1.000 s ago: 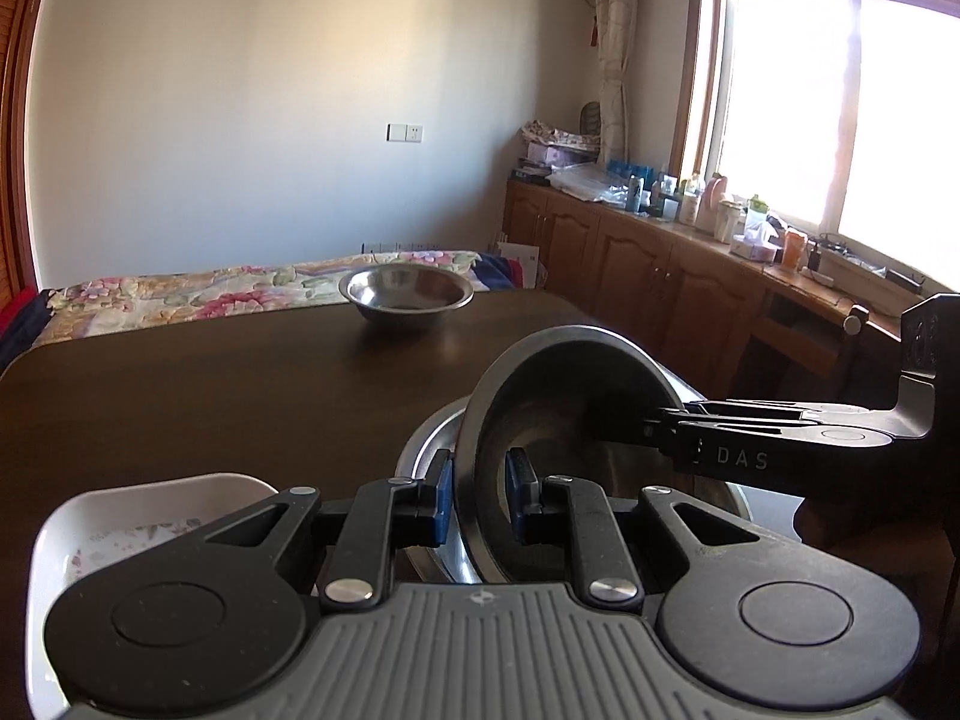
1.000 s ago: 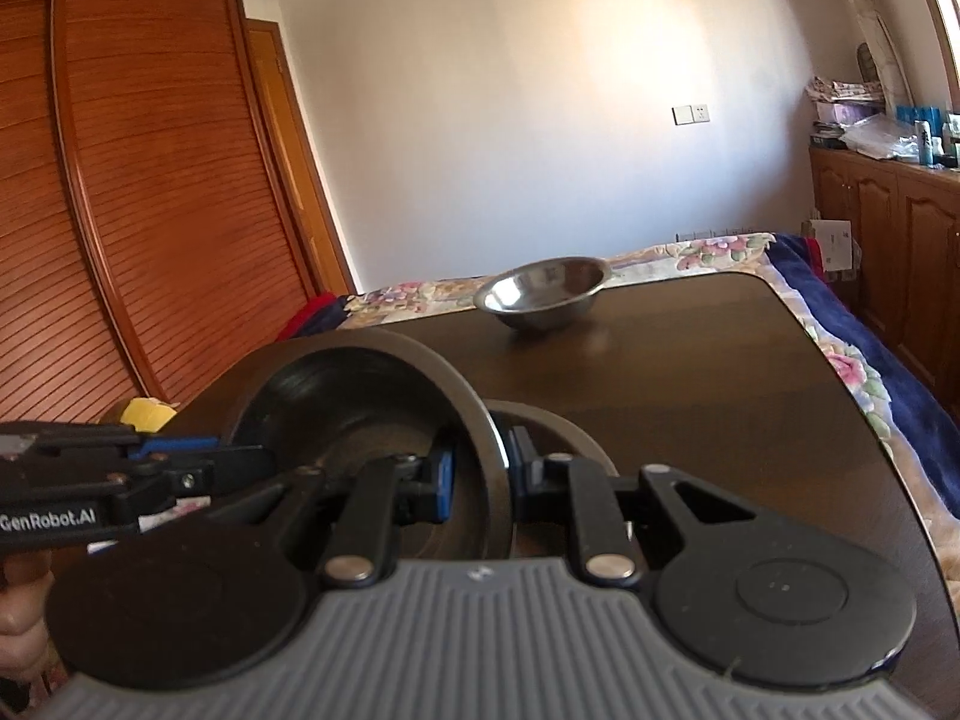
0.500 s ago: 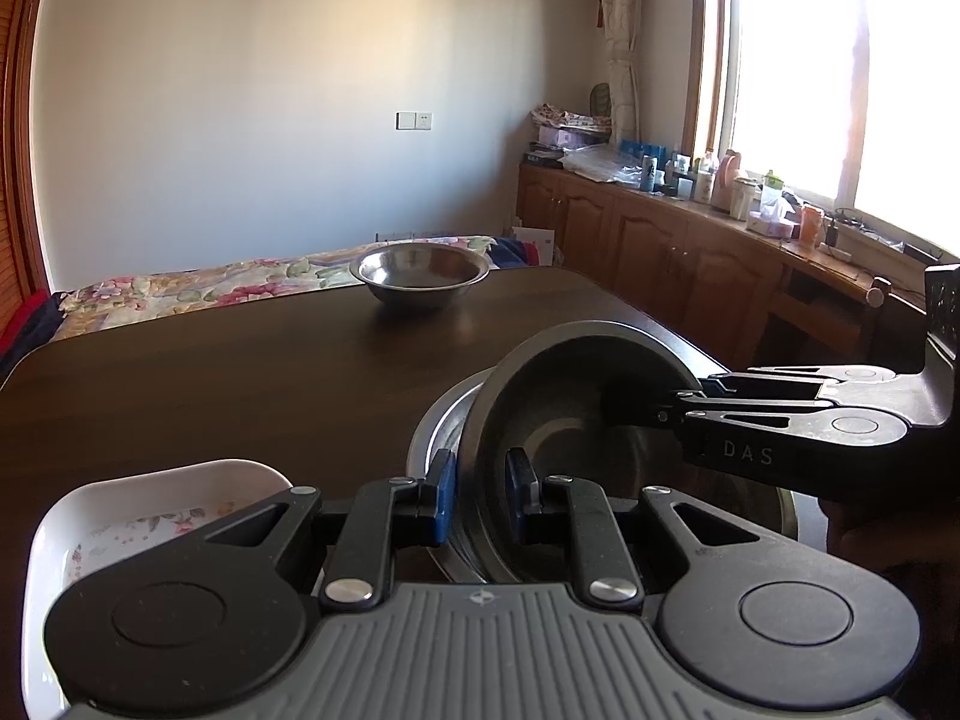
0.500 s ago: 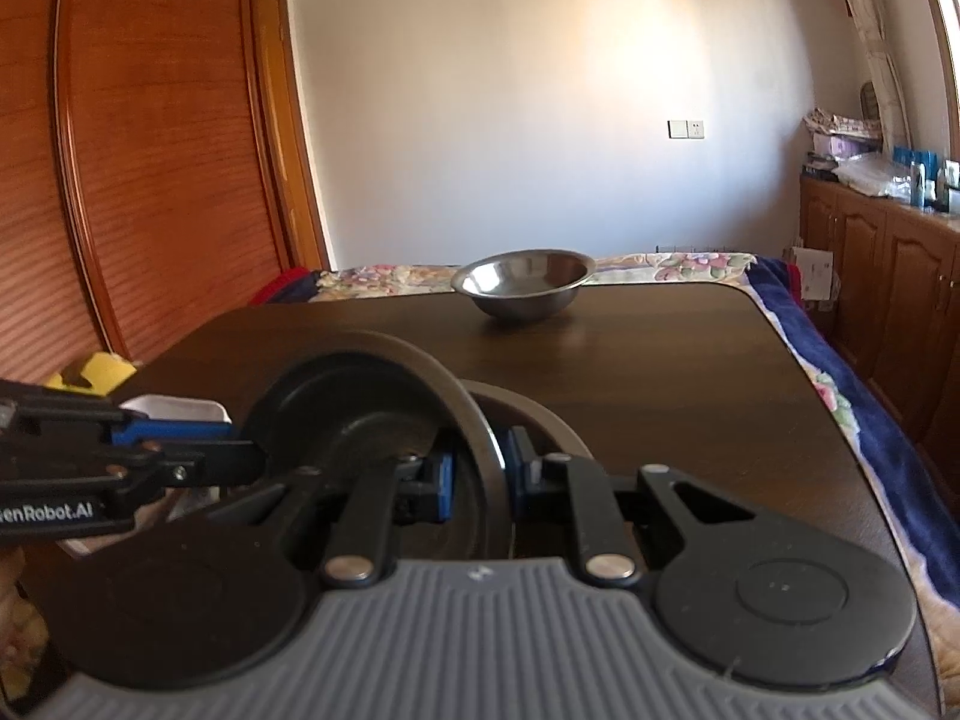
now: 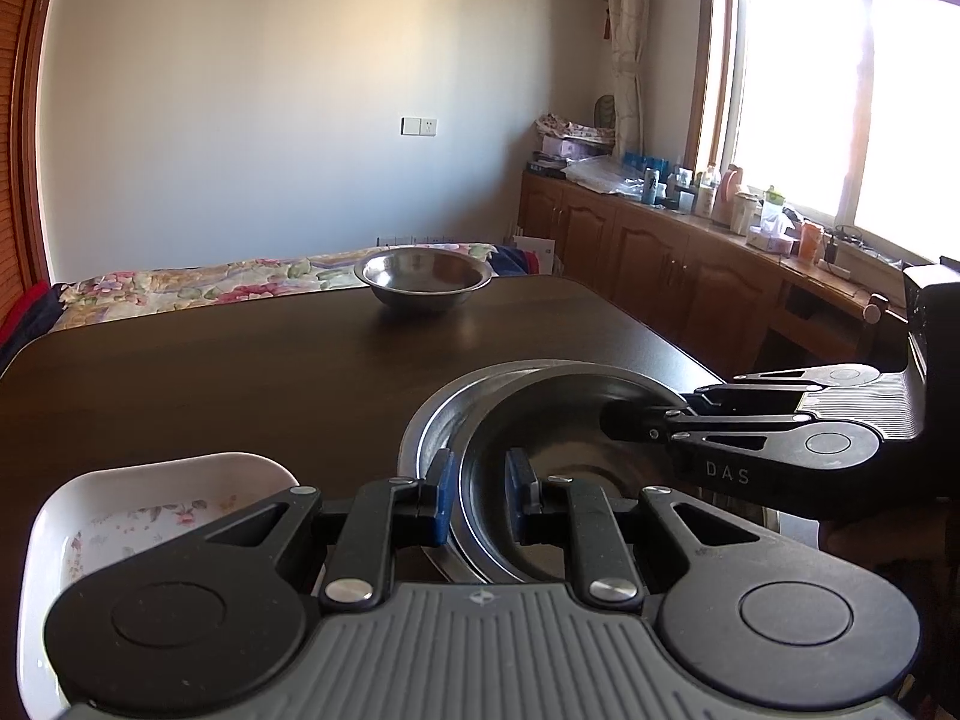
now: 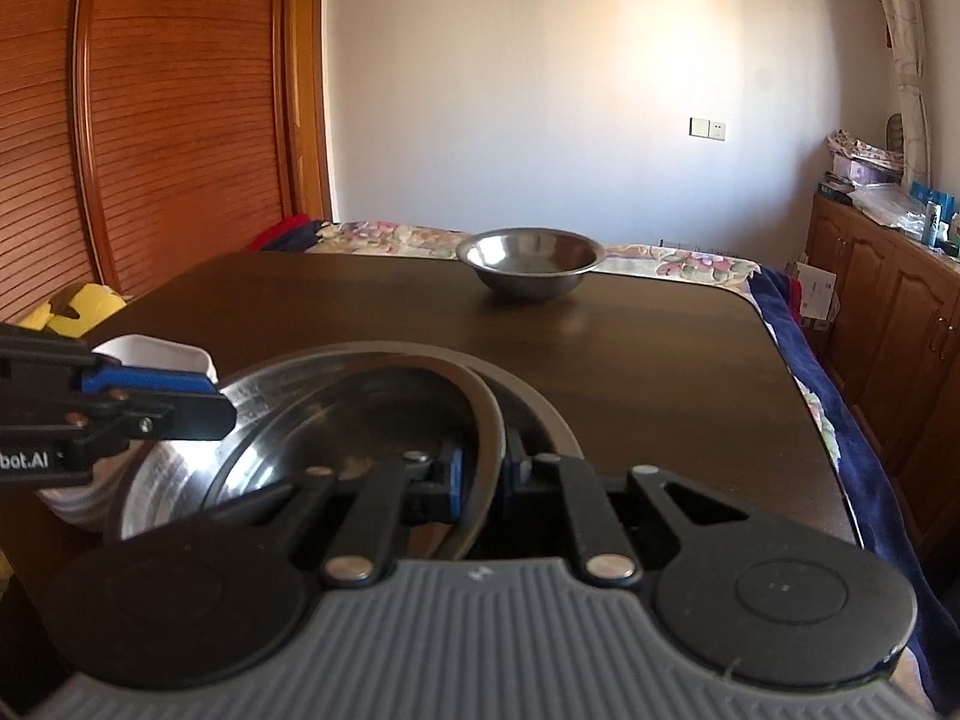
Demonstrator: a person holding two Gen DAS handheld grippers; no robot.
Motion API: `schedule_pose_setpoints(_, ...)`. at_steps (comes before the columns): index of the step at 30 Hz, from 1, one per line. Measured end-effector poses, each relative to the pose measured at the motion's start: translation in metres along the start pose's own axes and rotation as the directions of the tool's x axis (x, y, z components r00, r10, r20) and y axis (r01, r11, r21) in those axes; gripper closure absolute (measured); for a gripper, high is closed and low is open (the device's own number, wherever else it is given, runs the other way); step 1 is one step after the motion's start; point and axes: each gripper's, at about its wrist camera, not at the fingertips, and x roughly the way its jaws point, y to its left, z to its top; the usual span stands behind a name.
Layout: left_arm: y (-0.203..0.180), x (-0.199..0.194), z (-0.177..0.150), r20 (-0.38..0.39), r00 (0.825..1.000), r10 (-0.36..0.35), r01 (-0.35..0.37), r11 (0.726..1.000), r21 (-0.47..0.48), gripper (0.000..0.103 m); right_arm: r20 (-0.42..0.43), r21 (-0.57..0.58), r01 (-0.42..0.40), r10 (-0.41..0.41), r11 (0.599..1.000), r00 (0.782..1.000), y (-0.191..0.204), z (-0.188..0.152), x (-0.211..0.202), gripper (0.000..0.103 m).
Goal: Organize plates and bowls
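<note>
A bedroom is being shown, with a pale wall, slatted wooden wardrobe doors (image 6: 150, 120), a bright window (image 5: 840, 96) and a cluttered wooden counter (image 5: 690, 228) beneath it. A flower-patterned bed (image 5: 198, 285) is lying behind a dark wooden table (image 5: 240, 384), which is filling most of both views.

Three steel vessels are being counted. A wide steel plate (image 5: 435, 420) is resting on the near part of the table. Inside it, a steel bowl (image 5: 558, 420) is being held tilted, its right side raised, its rim gripped from two sides. A second steel bowl (image 5: 423, 279) is standing alone at the far edge of the table, well apart from the rest. One white dish (image 5: 150, 510) with a floral print is sitting just left of the plate.

The left gripper (image 5: 477, 495) is being pointed gently downward, its blue-padded jaws drawn narrow over the near rim of the tilted bowl. The right gripper (image 6: 483, 480), coming in from the opposite side and also angled slightly downward, is being closed tight on the bowl's rim, which is passing between its pads.

On the right gripper, as caught by the left wrist camera, the letters "DAS" are being read. On the left gripper, in the right wrist view, the cut-off writing "bot.AI" is being read.
</note>
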Motion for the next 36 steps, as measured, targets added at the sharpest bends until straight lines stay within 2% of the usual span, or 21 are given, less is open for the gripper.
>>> schedule_pose_setpoints(21, 0.001, -0.004, 0.002, 0.015, 1.000, 0.000, 0.000, 1.000, 0.004, 0.082, 0.109, 0.047, 0.007, -0.012, 0.999, 0.994, -0.006, 0.011, -0.021, 0.089)
schedule_pose_setpoints(23, 0.001, -0.005, 0.005, 0.020, 1.000, 0.005, -0.005, 1.000, 0.006, 0.077, 0.117, 0.046, 0.007, -0.012, 0.999, 0.993, -0.006, 0.013, -0.022, 0.089)
schedule_pose_setpoints(25, 0.003, -0.004, 0.009, 0.026, 1.000, 0.014, -0.014, 1.000, 0.012, 0.064, 0.124, 0.039, 0.007, -0.012, 0.999, 0.992, -0.008, 0.016, -0.023, 0.088)
schedule_pose_setpoints(27, 0.005, -0.002, 0.013, 0.031, 0.999, 0.024, -0.025, 1.000, 0.016, 0.056, 0.132, 0.029, 0.013, -0.016, 0.999, 0.991, -0.011, 0.019, -0.024, 0.086)
schedule_pose_setpoints(28, 0.006, 0.000, 0.017, 0.033, 0.999, 0.032, -0.033, 0.999, 0.021, 0.050, 0.135, 0.026, 0.016, -0.019, 1.000, 0.991, -0.013, 0.021, -0.024, 0.074)
schedule_pose_setpoints(29, 0.007, 0.001, 0.018, 0.034, 0.999, 0.040, -0.041, 0.999, 0.024, 0.047, 0.141, 0.025, 0.019, -0.023, 1.000, 0.990, -0.016, 0.023, -0.024, 0.066)
schedule_pose_setpoints(30, 0.009, 0.003, 0.022, 0.037, 0.998, 0.048, -0.049, 0.998, 0.025, 0.040, 0.151, 0.025, 0.023, -0.027, 0.999, 0.988, -0.020, 0.026, -0.025, 0.055)
schedule_pose_setpoints(31, 0.010, 0.005, 0.025, 0.039, 0.998, 0.049, -0.050, 0.998, 0.024, 0.030, 0.159, 0.026, 0.026, -0.030, 0.999, 0.987, -0.024, 0.028, -0.024, 0.054)
schedule_pose_setpoints(33, 0.015, 0.009, 0.033, 0.046, 0.998, 0.048, -0.049, 0.999, 0.016, 0.022, 0.166, 0.030, 0.036, -0.040, 0.999, 0.985, -0.034, 0.033, -0.022, 0.053)
schedule_pose_setpoints(36, 0.020, 0.017, 0.045, 0.049, 0.997, 0.063, -0.064, 0.998, 0.007, 0.018, 0.171, 0.021, 0.061, -0.064, 0.998, 0.983, -0.048, 0.039, -0.016, 0.042)
